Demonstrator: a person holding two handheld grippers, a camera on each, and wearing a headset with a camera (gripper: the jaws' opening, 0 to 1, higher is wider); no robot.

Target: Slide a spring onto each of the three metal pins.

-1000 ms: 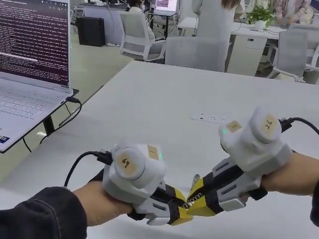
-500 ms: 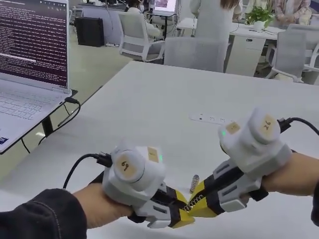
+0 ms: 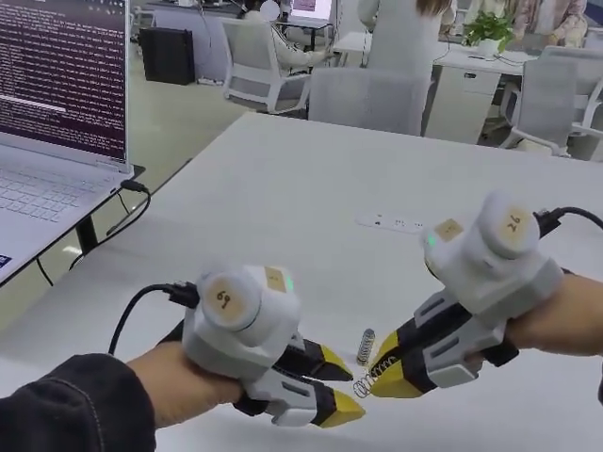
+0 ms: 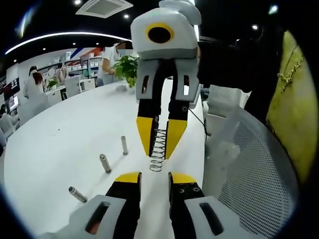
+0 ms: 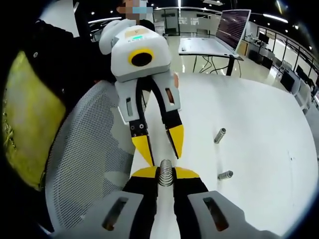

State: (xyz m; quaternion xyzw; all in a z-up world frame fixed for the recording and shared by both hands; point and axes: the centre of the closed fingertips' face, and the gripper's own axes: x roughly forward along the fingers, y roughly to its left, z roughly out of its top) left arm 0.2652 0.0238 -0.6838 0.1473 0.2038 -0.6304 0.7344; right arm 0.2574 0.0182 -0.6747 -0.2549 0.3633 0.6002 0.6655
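Note:
My right gripper [image 3: 379, 377] [image 5: 165, 180] is shut on a coil spring [image 3: 364, 384] [image 4: 157, 160] [image 5: 165, 172], whose free end sticks out toward the left gripper. Facing it a short way off, my left gripper [image 3: 347, 384] [image 4: 154, 180] is open with nothing between its fingers. In the left gripper view a bare metal pin [image 4: 124, 145] stands upright on the white table [image 3: 311, 207]. Beside it stands a pin wearing a spring [image 4: 104, 163] [image 3: 366, 347] [image 5: 220, 135]. Another sprung piece [image 4: 77, 193] [image 5: 225, 175] lies flat nearby.
An open laptop [image 3: 52, 113] sits on a side stand at the left, its cable hanging. A white power strip [image 3: 388, 223] lies mid-table. Office chairs [image 3: 367, 99] and people stand beyond the far edge. A mesh chair back [image 4: 249, 164] is close behind the grippers.
The left gripper has opened and drawn back from the right one. The spring stays in the right gripper. The head camera has shifted slightly.

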